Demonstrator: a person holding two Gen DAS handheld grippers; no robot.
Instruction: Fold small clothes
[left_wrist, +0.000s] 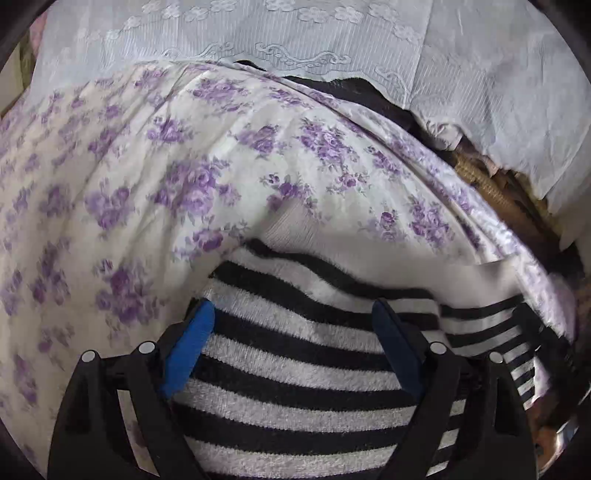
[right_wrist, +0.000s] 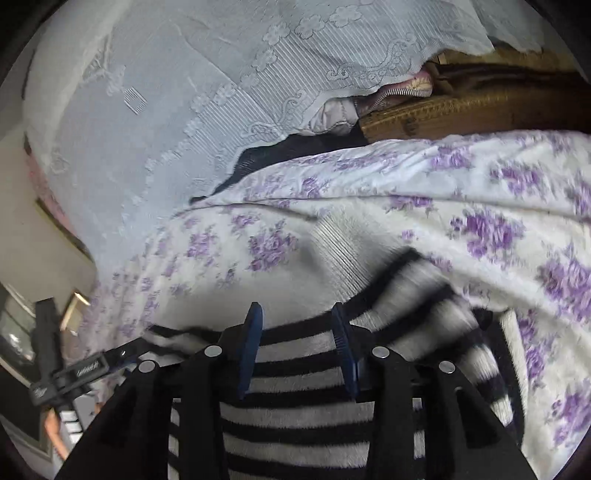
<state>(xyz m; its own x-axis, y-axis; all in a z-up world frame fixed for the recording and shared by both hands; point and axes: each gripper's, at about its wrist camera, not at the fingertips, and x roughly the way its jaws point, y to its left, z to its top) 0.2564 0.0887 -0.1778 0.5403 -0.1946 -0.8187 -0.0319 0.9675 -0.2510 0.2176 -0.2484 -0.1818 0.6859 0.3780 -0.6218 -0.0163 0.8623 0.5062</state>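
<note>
A black-and-white striped fluffy garment (left_wrist: 295, 354) lies on a white sheet with purple flowers (left_wrist: 147, 184). My left gripper (left_wrist: 295, 306) is open, its blue-padded fingers wide apart just above the striped fabric. In the right wrist view the same garment (right_wrist: 303, 417) fills the bottom. My right gripper (right_wrist: 297, 310) is open with a narrower gap, over the garment's upper edge. A white ribbed cuff or hem (right_wrist: 340, 243) sticks out beyond it. The other gripper (right_wrist: 70, 376) shows at the far left.
A pale grey lace cover (left_wrist: 295, 33) lies behind the floral sheet (right_wrist: 480, 192), with a dark cloth (right_wrist: 295, 147) and a wicker edge (right_wrist: 461, 110) between them. The bed's edge drops off at the left of the right wrist view.
</note>
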